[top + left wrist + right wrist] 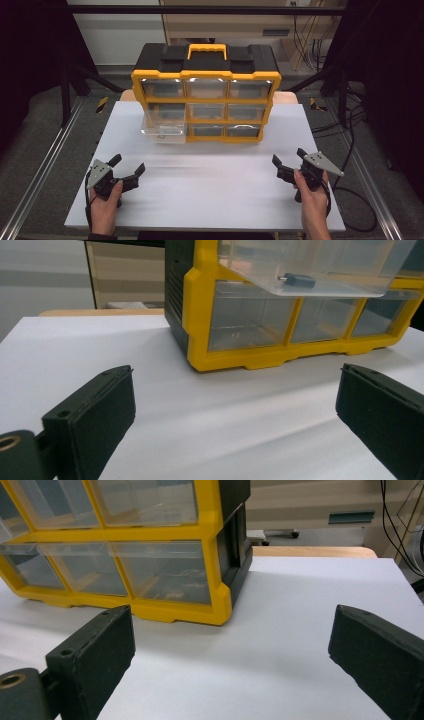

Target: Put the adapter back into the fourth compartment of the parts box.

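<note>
A yellow and black drawer cabinet with clear drawers stands at the back of the white table. Its middle-left drawer is pulled out; a small dark part lies inside it. My left gripper rests open near the front left, held by a hand, with nothing between its jaws. My right gripper rests open near the front right, also held by a hand and holding nothing. Both point toward the cabinet and stand well short of it.
A metal frame rail runs along the table's left side and another along the right. Cables lie on the floor at the right. A wooden board edge shows behind the table.
</note>
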`<control>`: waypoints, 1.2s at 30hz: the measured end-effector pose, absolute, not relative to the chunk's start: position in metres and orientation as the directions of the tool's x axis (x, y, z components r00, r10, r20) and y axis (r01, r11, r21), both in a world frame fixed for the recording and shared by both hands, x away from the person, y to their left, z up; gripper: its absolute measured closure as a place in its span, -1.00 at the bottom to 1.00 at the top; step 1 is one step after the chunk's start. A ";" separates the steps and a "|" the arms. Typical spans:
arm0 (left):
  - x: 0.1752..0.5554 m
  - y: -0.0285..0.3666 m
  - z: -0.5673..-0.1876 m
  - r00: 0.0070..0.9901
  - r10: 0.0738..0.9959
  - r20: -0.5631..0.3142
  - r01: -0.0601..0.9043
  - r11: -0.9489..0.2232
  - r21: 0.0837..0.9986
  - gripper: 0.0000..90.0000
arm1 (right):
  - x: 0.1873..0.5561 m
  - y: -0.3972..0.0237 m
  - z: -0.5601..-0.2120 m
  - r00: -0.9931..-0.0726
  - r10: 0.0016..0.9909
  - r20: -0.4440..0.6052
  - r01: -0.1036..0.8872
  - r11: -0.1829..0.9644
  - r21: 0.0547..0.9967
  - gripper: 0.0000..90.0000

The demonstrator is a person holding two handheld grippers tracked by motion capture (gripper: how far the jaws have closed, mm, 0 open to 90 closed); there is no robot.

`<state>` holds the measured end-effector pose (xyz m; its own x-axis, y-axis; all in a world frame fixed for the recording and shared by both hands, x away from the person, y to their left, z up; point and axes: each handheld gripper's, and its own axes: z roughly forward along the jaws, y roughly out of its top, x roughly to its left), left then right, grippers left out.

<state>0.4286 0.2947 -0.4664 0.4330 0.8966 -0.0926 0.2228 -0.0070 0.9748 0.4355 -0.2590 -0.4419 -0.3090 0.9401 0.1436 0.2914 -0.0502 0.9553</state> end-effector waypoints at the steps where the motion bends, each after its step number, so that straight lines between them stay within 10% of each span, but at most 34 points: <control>1: 0.428 0.294 -0.466 0.436 0.895 -0.096 0.221 -0.003 0.975 -0.95 | 0.435 -0.258 -0.443 -0.315 0.938 0.143 0.285 -0.050 0.957 -0.89; 23: 0.407 0.240 -0.420 0.449 0.892 -0.049 0.137 -0.014 0.990 -0.61 | 0.434 -0.219 -0.462 -0.455 0.887 0.077 0.292 0.067 0.954 -0.90; 36: 0.391 0.230 -0.409 0.370 0.927 -0.059 0.104 0.022 0.994 0.63 | 0.431 -0.215 -0.464 -0.445 0.892 0.075 0.298 0.068 0.952 -0.90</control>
